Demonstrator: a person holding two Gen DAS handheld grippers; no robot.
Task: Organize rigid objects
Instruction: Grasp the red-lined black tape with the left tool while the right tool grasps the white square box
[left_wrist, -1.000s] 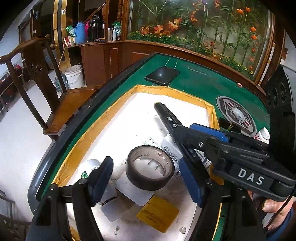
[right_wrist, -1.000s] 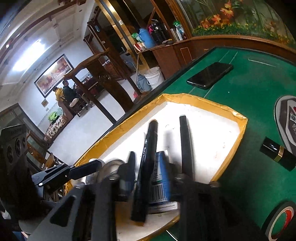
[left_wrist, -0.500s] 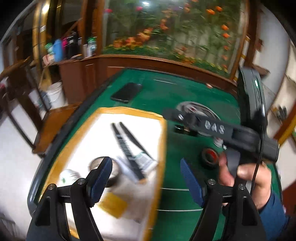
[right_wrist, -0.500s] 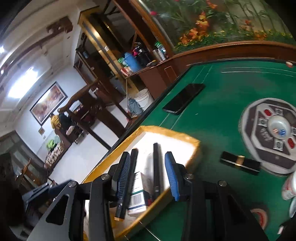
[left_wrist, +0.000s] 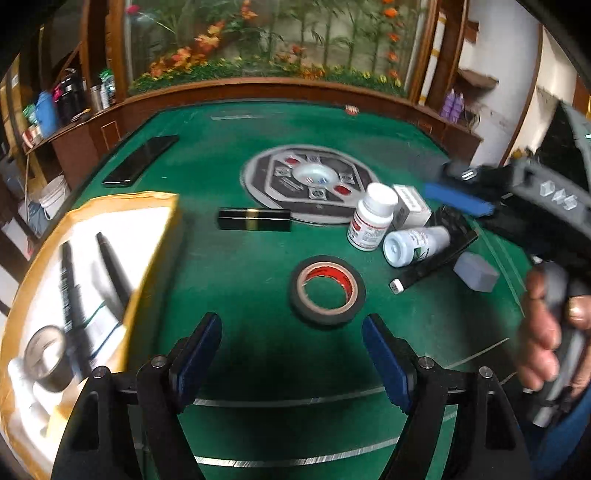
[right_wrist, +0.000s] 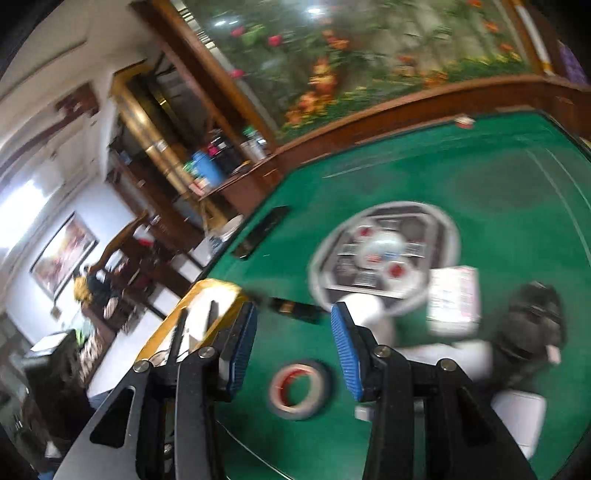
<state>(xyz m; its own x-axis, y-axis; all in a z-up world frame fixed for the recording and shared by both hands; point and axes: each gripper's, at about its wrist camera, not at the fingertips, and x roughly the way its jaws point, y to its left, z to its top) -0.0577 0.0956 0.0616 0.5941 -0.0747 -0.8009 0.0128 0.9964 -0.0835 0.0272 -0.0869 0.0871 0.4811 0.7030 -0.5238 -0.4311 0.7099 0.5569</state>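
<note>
Left wrist: round tape roll (left_wrist: 327, 290), green felt (left_wrist: 236, 280).

The green felt surface (left_wrist: 236, 280) has a yellow-rimmed tray (left_wrist: 162, 229), tape roll (left_wrist: 327, 290), black lipstick tube (left_wrist: 254, 219), pill bottles (left_wrist: 373, 217) and a phone (left_wrist: 140, 160) on it.

The green felt worktop (left_wrist: 236, 280) ends at a curved wooden rail (left_wrist: 258, 83), and beyond it, on the far side, stands a large glass panel of orange flowers and green stems (left_wrist: 280, 40). At far left a wooden shelf (left_wrist: 55, 129) carries bottles and flasks, with a white bucket (left_wrist: 53, 195) on the floor below. The right wrist view shows a white wall with a framed picture (right_wrist: 62, 254), a dark wooden chair (right_wrist: 129, 243) and bright light at left.
</note>
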